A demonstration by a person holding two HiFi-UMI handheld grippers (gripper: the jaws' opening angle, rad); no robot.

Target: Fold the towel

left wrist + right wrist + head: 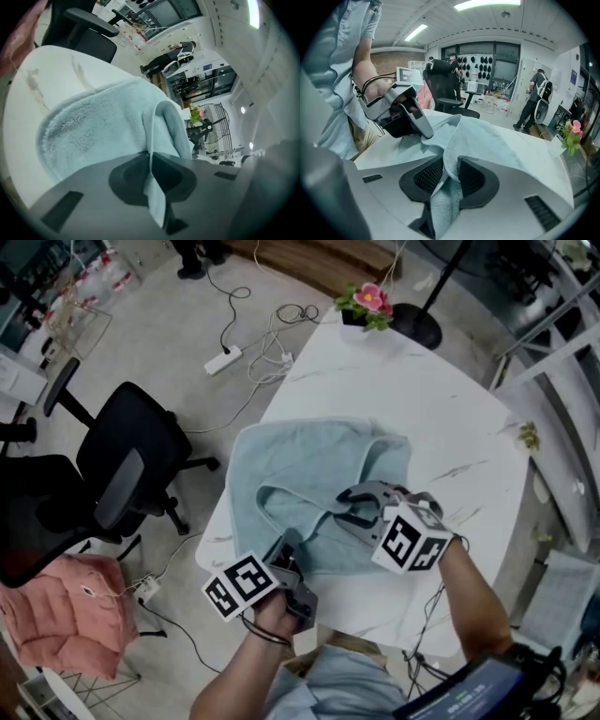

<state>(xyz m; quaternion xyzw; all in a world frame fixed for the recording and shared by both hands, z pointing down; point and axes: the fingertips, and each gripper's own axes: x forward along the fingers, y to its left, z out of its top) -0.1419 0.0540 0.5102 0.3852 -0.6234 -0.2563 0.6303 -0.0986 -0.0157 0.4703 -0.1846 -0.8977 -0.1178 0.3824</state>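
Pinching thin towel (pixel 300 465) edge w/ L gripper (pixel 150 157) jaws; gripping thicker fold w/ R gripper (pixel 451 164) jaws. Both over near side of table (pixel 422 399), towel rumpled there.

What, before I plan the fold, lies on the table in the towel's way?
Nothing visible. The left gripper and right gripper both pinch the towel; the flowers stand at the table's far corner, clear of it.

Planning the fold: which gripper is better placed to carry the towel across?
Likely right: the right gripper holds a raised fold of the towel near its middle; the left gripper pinches the near edge, better for anchoring.
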